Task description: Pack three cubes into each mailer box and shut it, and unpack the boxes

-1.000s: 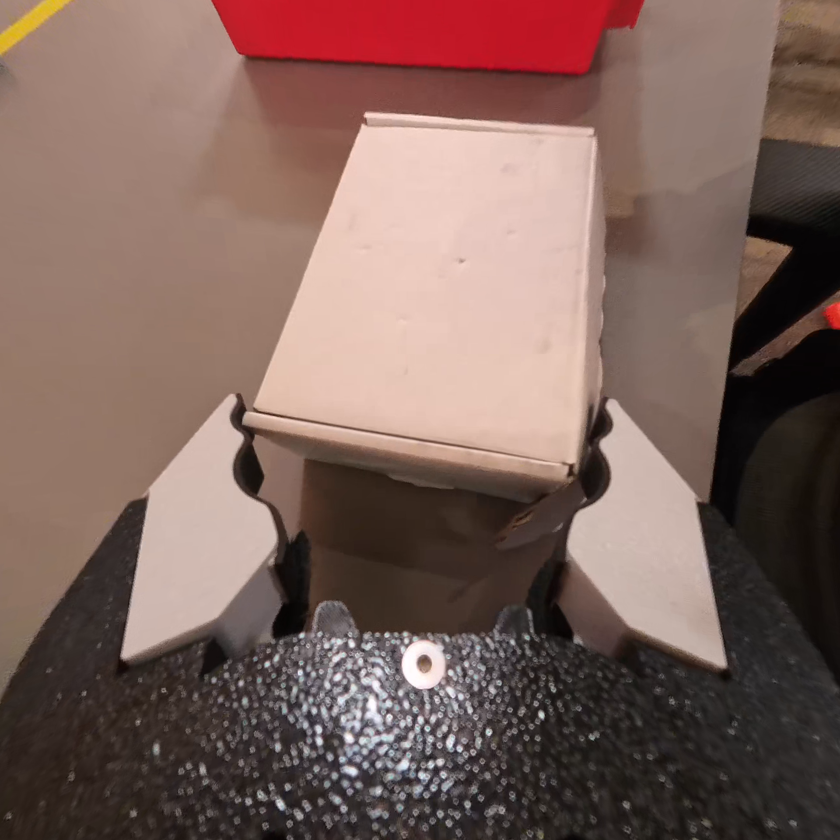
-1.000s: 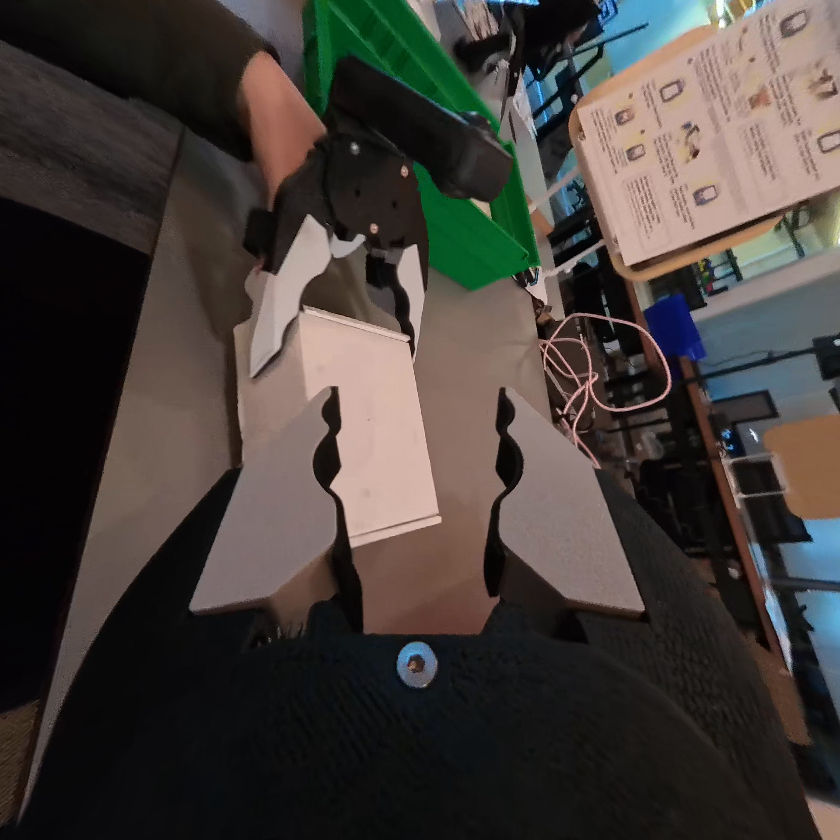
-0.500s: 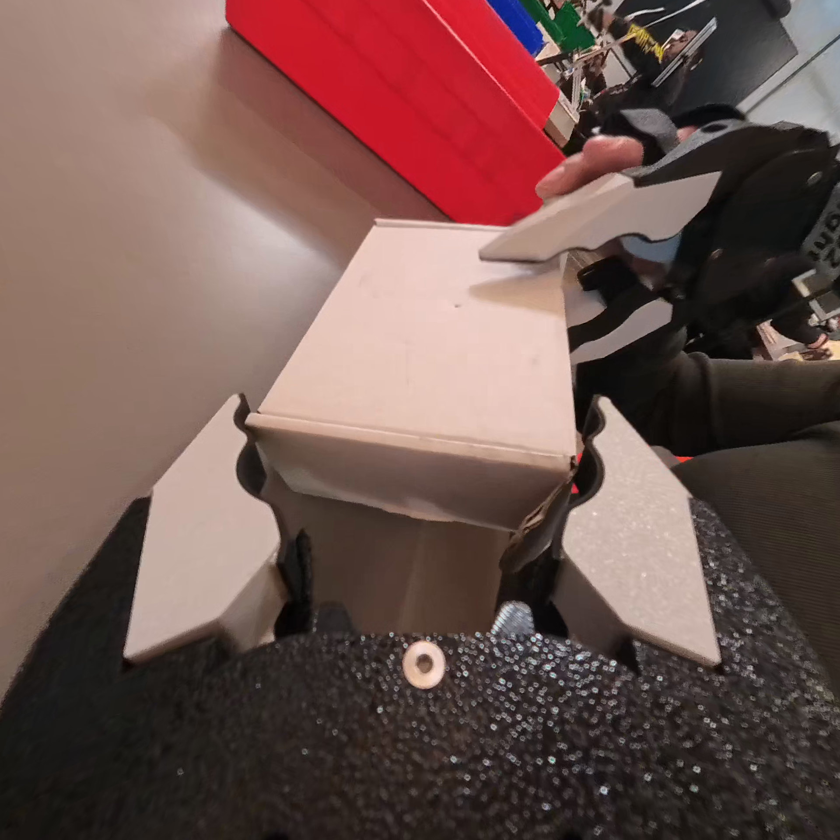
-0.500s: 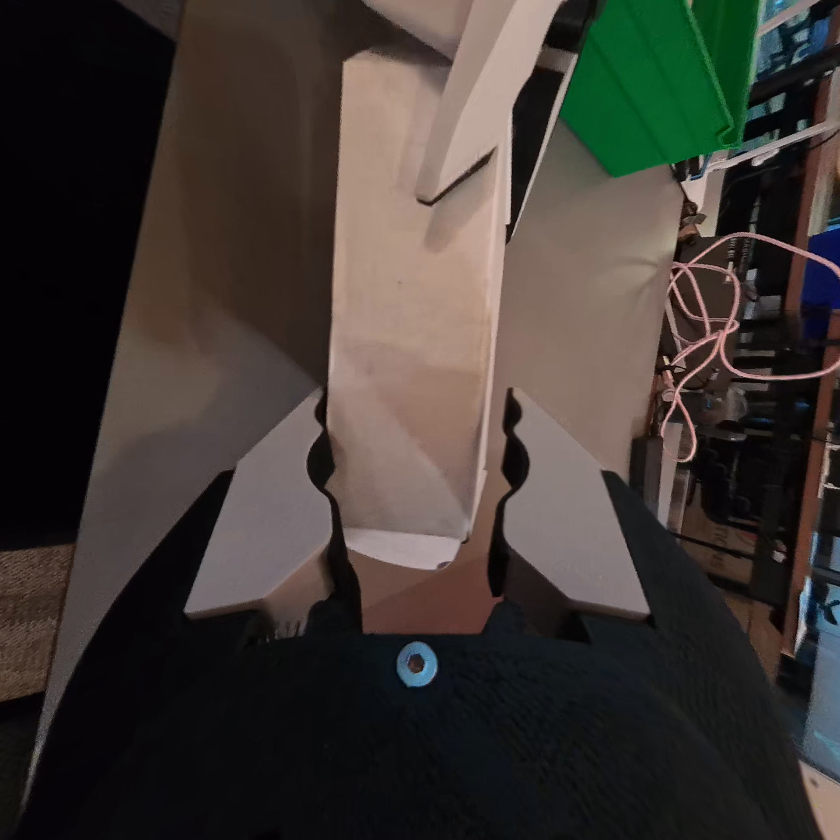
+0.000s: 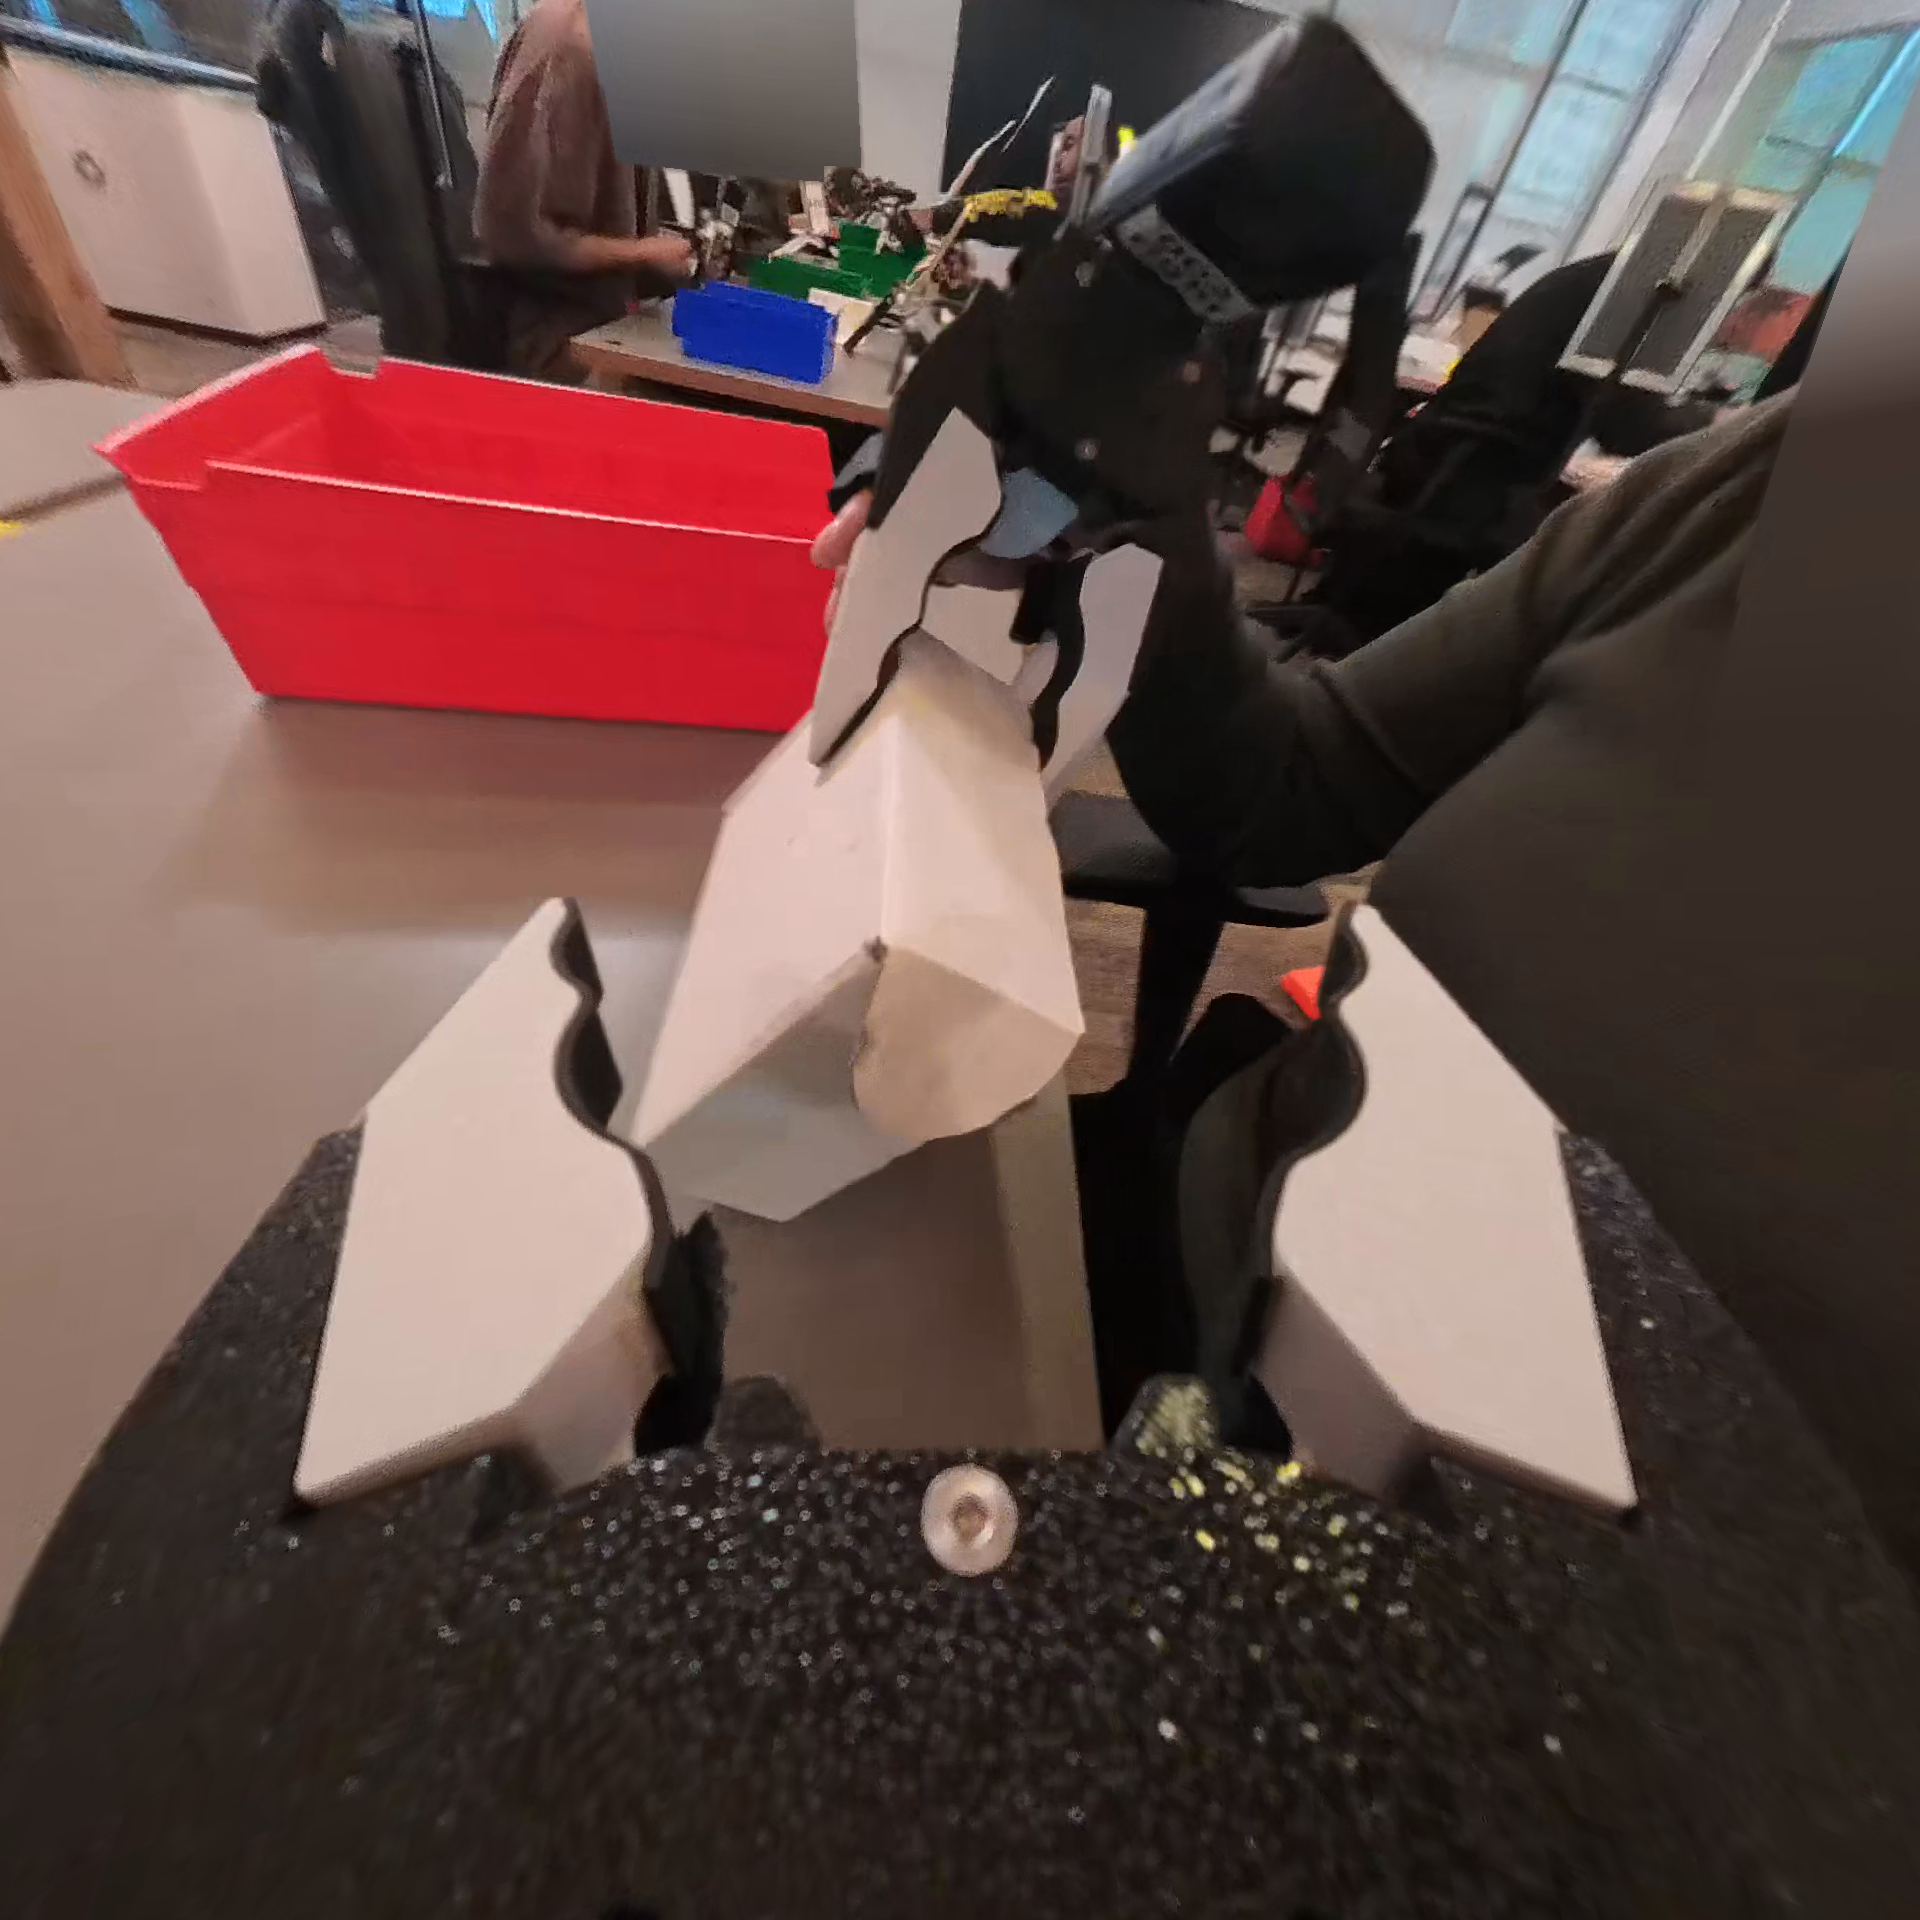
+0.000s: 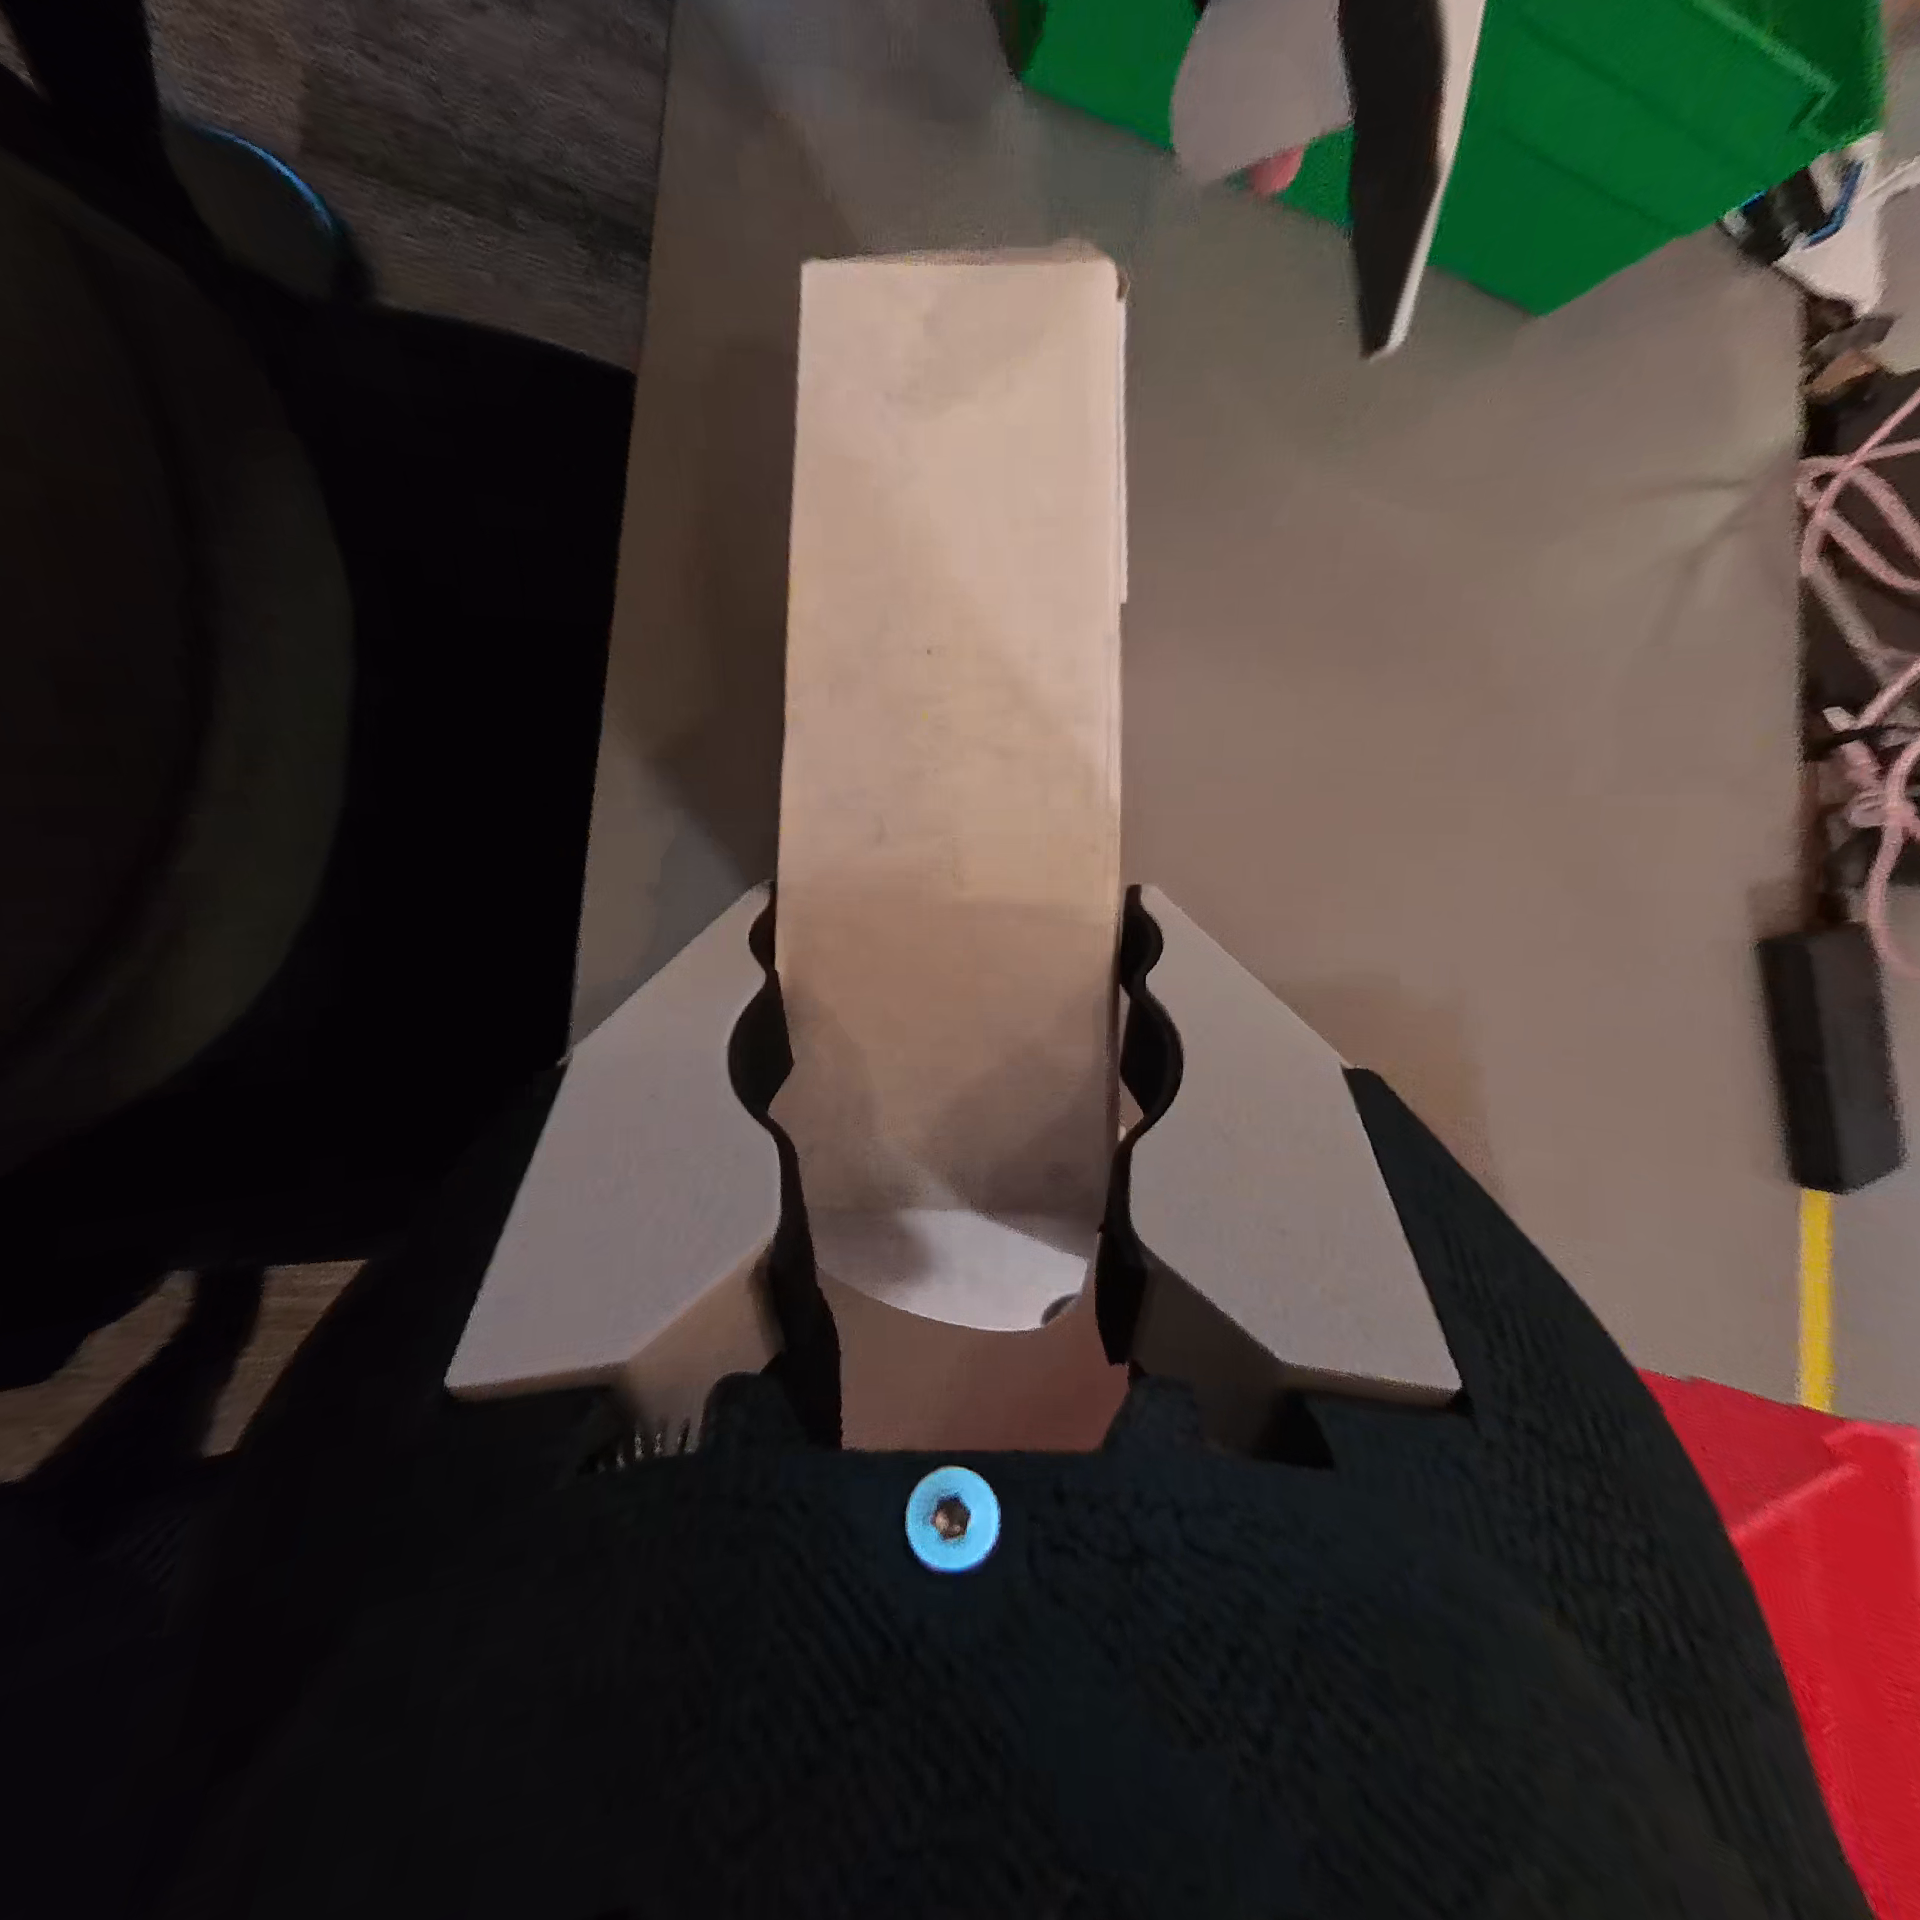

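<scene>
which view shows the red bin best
The left wrist view: the whole red bin stands on the table, open top and long side visible, behind the box. The right wrist view catches only a red corner at its lower right edge.

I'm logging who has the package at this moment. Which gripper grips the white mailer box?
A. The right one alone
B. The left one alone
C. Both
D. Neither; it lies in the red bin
A: the right gripper clamps the mailer box between both fingers, while the left gripper stands wide open around its other end.

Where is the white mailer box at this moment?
The white mailer box is held off the table between the right gripper's fingers; in the left wrist view it hangs tilted before the red bin.
</scene>
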